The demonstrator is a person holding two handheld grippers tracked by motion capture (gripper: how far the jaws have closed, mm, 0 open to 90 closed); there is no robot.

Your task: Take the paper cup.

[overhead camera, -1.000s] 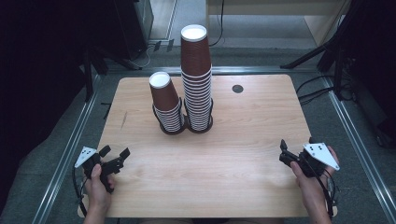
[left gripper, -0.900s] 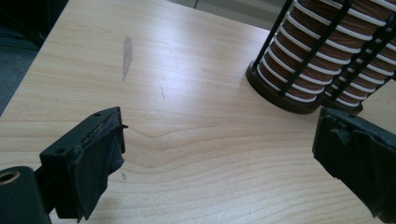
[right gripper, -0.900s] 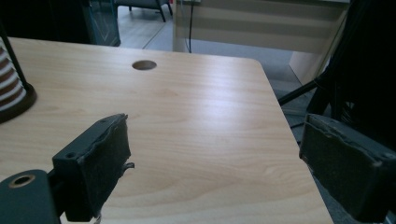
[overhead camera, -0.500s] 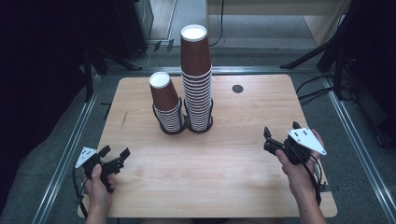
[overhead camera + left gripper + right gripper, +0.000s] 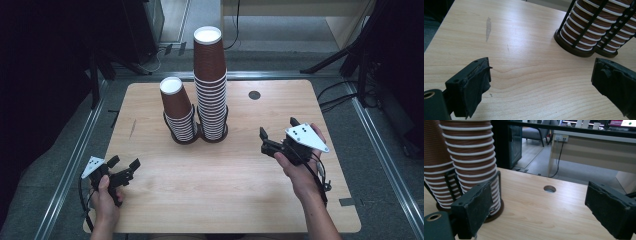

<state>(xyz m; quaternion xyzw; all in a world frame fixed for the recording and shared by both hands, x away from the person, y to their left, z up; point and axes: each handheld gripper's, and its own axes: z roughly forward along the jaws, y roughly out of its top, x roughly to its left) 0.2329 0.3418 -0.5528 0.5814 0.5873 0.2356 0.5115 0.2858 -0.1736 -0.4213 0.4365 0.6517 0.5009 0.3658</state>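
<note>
Wooden table (image 5: 235, 200) is sitting on a grey floor, with dark equipment stands standing around the far edge and an office desk showing beyond it in the right gripper view. Two stacks of brown paper cups are standing in a black wire holder (image 5: 200, 136) at roughly 12 o'clock from the table's centre: the tall stack (image 5: 210, 80) on the right, the short stack (image 5: 178, 110) just beside it on the left, touching or nearly so.

Change noted: over the last second the right gripper (image 5: 277, 136) has been travelling from the table's 3 o'clock edge inward and toward the cups, and it is now hovering at about 4 o'clock from the holder, jaws spread apart and holding nothing. Its own camera is looking at the tall stack (image 5: 471, 157) close by at 10 o'clock, the table's cable hole (image 5: 549, 188) lying ahead.

The left gripper (image 5: 124, 166) is resting unmoved near the 8 o'clock corner, jaws likewise apart and empty, the holder base (image 5: 574, 47) lying at 1 o'clock in its view.

Judgement: the right hand is beginning an approach to the tall stack, likely to lift off a cup; no contact has been made yet, so the work is at its opening stage
</note>
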